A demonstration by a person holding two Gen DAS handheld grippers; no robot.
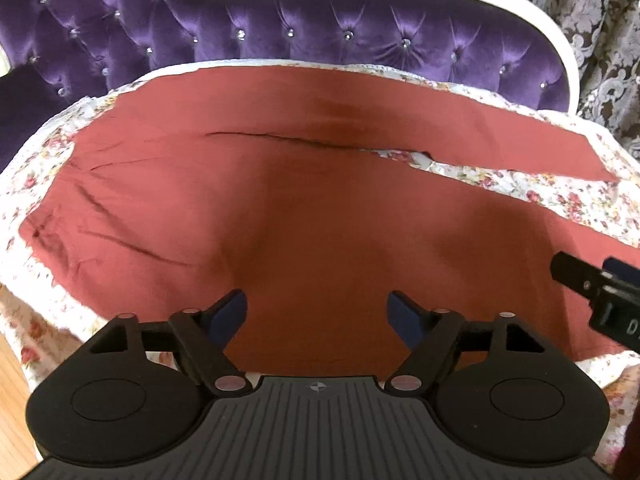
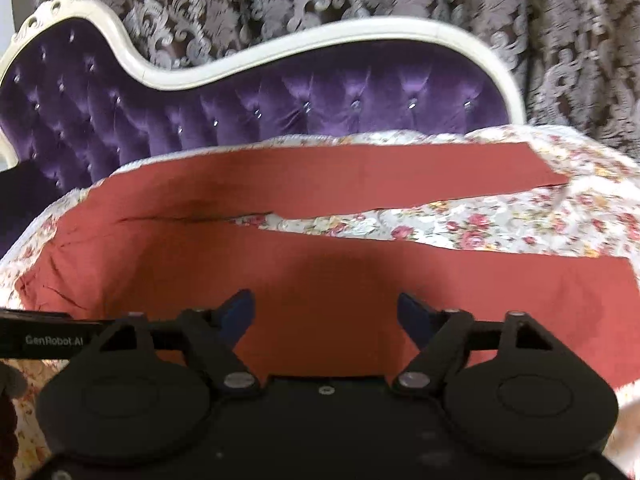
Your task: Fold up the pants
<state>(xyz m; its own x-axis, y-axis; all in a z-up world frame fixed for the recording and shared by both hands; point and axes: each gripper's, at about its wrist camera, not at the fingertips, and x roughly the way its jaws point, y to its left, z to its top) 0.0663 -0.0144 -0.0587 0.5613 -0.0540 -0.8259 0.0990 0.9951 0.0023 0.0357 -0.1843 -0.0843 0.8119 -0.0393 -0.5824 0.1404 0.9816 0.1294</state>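
Seemingly nothing is folded yet: the pants (image 1: 280, 208) are lying flat and spread on the floral cover (image 2: 500, 220) of the purple sofa (image 1: 280, 28), legs apart and running right, so every fold is waiting. Both the left gripper (image 1: 316, 312) and right gripper (image 2: 326, 312) are hovering over the near edge, jaws released and holding nothing. "GenRobot.AI" is showing on the left gripper's side in the right view.

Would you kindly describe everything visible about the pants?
The pants are a plain rust-red, matte woven-looking cloth, spread flat and unfolded on a floral cover. The waist lies to the left, the two legs run right and splay apart, showing cover between them. A few creases mark the waist end. Neither open gripper touches them in view.
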